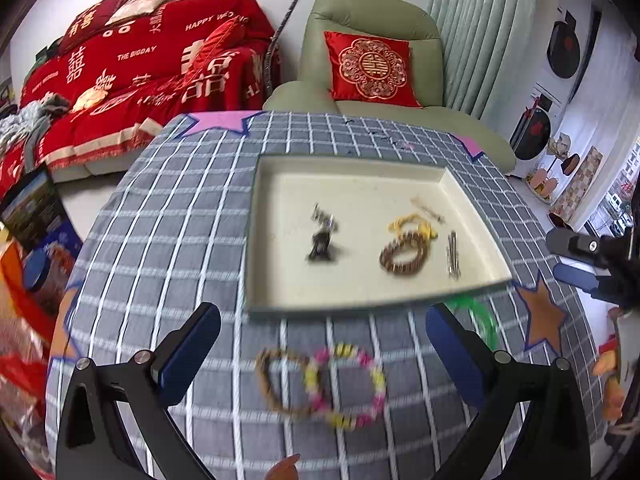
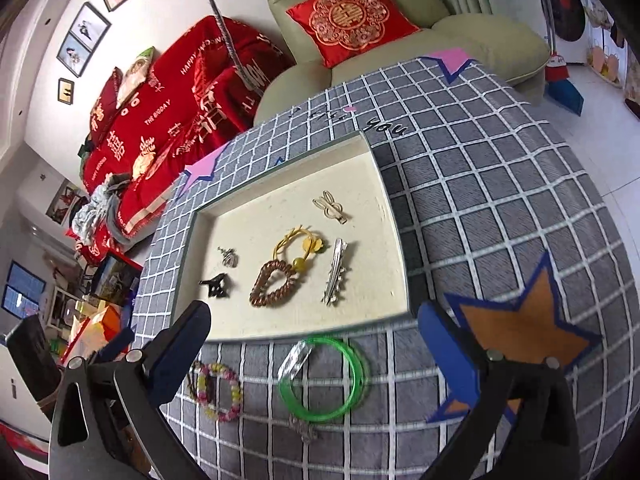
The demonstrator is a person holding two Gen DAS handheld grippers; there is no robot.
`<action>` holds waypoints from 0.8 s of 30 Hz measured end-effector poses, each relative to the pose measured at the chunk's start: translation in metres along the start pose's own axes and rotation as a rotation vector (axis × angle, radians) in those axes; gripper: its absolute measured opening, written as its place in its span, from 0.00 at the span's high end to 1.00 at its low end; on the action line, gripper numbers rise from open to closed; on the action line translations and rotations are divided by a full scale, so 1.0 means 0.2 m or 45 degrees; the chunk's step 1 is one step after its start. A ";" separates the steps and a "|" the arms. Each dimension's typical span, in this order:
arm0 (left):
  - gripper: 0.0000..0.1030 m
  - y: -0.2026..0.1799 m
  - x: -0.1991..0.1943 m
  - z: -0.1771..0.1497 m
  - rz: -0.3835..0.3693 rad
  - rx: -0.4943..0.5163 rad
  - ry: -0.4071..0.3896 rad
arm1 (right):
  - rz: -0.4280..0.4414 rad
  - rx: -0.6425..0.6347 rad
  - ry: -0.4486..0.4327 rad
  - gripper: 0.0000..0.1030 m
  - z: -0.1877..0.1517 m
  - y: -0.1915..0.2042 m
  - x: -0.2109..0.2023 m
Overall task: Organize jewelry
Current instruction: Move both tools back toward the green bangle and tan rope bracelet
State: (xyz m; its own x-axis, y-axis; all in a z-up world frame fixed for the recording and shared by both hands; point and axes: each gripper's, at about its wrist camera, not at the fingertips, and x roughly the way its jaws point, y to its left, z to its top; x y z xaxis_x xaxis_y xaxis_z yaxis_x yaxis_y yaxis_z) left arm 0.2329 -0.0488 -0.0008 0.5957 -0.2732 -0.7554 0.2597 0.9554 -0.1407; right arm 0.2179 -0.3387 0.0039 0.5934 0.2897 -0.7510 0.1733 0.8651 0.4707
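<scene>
A cream tray (image 1: 360, 176) (image 2: 384, 216) lies on the checked tablecloth. It holds a brown bead bracelet (image 1: 402, 256) (image 2: 274, 284), a yellow hair tie (image 2: 298, 246), silver clips (image 2: 336, 272) and small dark clips (image 1: 320, 248). In front of the tray lie a pink-and-yellow bead bracelet (image 1: 346, 386) (image 2: 220, 390), a brown bracelet (image 1: 280, 384) and a green bangle (image 2: 324, 380) (image 1: 478, 312). My left gripper (image 1: 324, 348) is open above the two bracelets. My right gripper (image 2: 316, 340) is open above the green bangle, and it also shows in the left wrist view (image 1: 588, 256).
A green armchair (image 1: 372, 64) with a red cushion stands behind the table. A sofa under a red blanket (image 1: 140, 68) is at the left. Orange star patches (image 2: 524, 320) mark the cloth. Bags and boxes (image 1: 32, 240) sit on the floor at the left.
</scene>
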 end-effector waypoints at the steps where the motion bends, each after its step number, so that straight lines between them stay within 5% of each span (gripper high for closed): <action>1: 0.00 0.01 -0.02 -0.03 0.010 -0.005 0.002 | 0.012 0.001 0.000 0.00 -0.02 0.00 -0.01; 6: 0.00 0.06 -0.11 -0.20 0.082 -0.001 0.018 | 0.101 0.024 0.095 0.00 -0.16 -0.01 -0.05; 13: 0.00 0.14 -0.14 -0.38 0.198 0.015 0.060 | -0.091 -0.037 0.074 0.00 -0.35 -0.05 -0.11; 24: 0.00 0.27 -0.07 -0.49 0.205 -0.047 0.176 | -0.132 -0.002 0.217 0.00 -0.55 -0.11 -0.05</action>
State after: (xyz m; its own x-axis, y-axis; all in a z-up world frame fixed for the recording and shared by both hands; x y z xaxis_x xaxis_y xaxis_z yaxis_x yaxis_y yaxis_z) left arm 0.1646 0.0173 -0.0611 0.5166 -0.1009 -0.8502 0.1400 0.9896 -0.0323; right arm 0.1223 -0.3152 -0.0496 0.4311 0.2641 -0.8628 0.2250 0.8946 0.3862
